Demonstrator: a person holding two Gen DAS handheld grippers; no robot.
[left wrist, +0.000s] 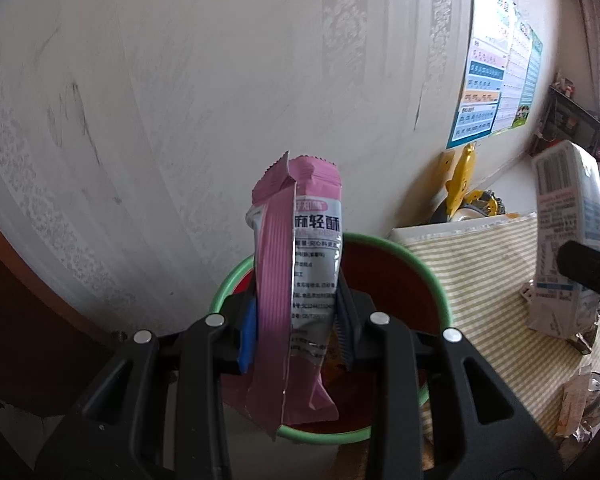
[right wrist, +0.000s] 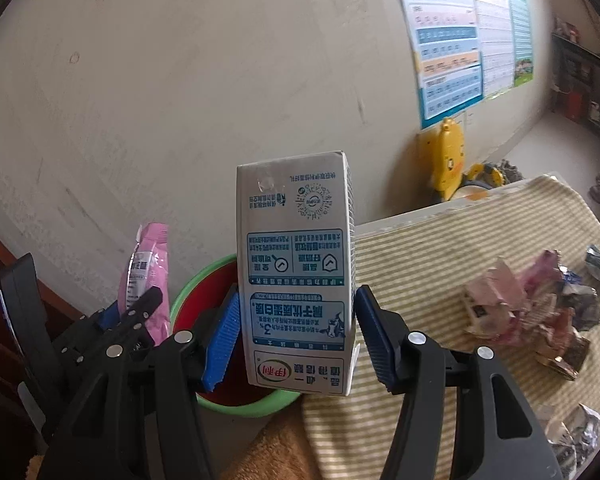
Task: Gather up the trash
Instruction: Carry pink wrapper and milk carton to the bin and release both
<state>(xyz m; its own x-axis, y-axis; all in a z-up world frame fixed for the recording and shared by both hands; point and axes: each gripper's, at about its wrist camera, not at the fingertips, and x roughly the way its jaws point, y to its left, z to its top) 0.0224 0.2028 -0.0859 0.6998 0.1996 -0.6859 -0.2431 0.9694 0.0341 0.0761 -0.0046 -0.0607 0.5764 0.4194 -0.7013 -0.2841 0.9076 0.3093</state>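
Observation:
My left gripper [left wrist: 296, 320] is shut on a pink snack wrapper [left wrist: 296, 272] and holds it upright over a green-rimmed bin [left wrist: 432, 276] with a red inside. My right gripper [right wrist: 296, 328] is shut on a white and blue milk carton [right wrist: 296, 272], held upside down above the bin's right edge [right wrist: 188, 284]. In the right wrist view the left gripper [right wrist: 136, 312] with the wrapper [right wrist: 148, 280] shows at the left. In the left wrist view the carton [left wrist: 568, 232] shows at the right.
A green-striped cloth [right wrist: 460, 248] covers the table right of the bin. A heap of crumpled wrappers [right wrist: 536, 308] lies on it at the right, more [right wrist: 572, 436] near the front edge. A wall stands close behind. A yellow toy [right wrist: 452, 160] sits behind the table.

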